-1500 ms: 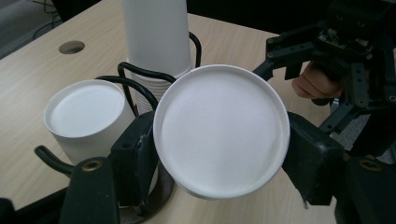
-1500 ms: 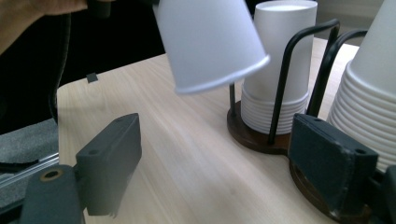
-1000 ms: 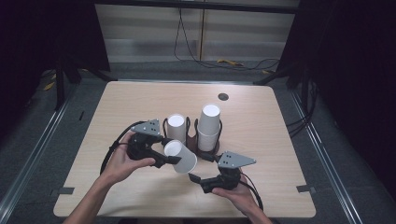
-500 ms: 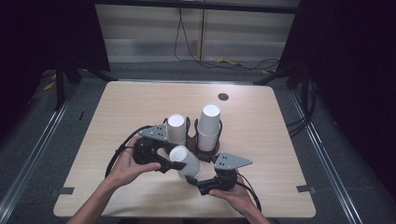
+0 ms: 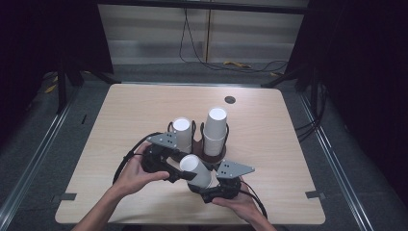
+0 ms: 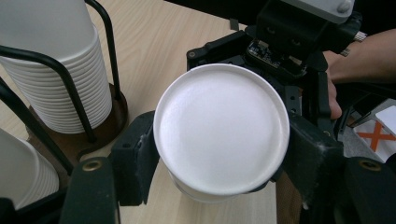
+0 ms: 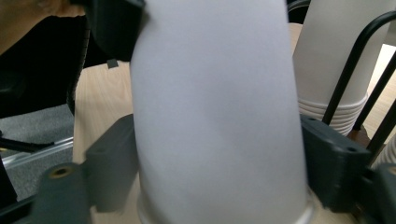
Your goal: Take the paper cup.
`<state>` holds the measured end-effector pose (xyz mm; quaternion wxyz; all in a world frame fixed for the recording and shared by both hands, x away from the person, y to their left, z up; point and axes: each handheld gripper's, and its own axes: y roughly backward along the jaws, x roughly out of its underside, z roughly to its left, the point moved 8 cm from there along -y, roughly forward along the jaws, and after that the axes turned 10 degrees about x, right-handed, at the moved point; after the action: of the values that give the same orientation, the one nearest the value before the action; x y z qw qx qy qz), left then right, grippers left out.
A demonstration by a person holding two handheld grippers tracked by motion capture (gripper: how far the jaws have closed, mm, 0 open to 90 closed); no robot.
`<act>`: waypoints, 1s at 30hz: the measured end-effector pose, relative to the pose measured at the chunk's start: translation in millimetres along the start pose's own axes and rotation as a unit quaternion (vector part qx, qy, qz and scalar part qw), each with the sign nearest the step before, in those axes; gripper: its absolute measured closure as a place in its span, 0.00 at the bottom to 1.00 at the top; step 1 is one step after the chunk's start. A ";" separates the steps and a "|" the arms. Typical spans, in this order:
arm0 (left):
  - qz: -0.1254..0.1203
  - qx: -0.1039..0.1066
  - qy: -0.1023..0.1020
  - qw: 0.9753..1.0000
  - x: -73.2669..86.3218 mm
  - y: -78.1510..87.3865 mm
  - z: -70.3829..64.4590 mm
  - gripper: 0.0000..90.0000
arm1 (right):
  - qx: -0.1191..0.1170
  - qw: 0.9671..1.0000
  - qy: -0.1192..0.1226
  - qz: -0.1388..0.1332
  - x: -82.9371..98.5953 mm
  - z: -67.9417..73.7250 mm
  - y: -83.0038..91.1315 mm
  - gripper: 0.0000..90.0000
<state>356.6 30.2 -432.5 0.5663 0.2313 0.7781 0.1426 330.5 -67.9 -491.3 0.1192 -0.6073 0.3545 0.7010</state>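
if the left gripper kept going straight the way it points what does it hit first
Probably the right gripper, which sits just past the paper cup that the left gripper's jaws are clamped on. Depth is hard to judge.

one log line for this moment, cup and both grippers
paper cup: tilted, off table | left gripper: jaws at cup base | right gripper: jaws at rim end | cup rack: two stacks

Both forearms enter from the table's near edge. Left hand [image 5: 137,169] holds the left gripper [image 5: 185,172], jaws pressed against a paper cup [image 5: 196,169]. Right hand [image 5: 238,202] holds the right gripper [image 5: 204,185], jaws clamping the same cup from the opposite side.
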 end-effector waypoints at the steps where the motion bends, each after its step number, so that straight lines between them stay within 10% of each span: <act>1: -0.005 0.004 0.003 1.000 0.1 1.4 0.5 0.37 | 0.001 1.000 -0.001 -0.001 -0.3 -0.3 0.2 0.25; 20: -0.020 -0.003 -0.009 1.000 -0.5 4.6 2.3 0.25 | -0.019 0.999 -0.014 0.040 0.1 -2.6 4.6 0.28; 30: -0.009 -0.040 -0.009 0.999 7.2 14.7 9.9 0.17 | -0.013 0.998 -0.028 0.062 1.7 -8.0 5.6 0.29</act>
<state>367.1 46.1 -434.4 0.5837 0.2026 0.7685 0.1663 332.9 -77.6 -491.0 0.0773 -0.5656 0.3790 0.7283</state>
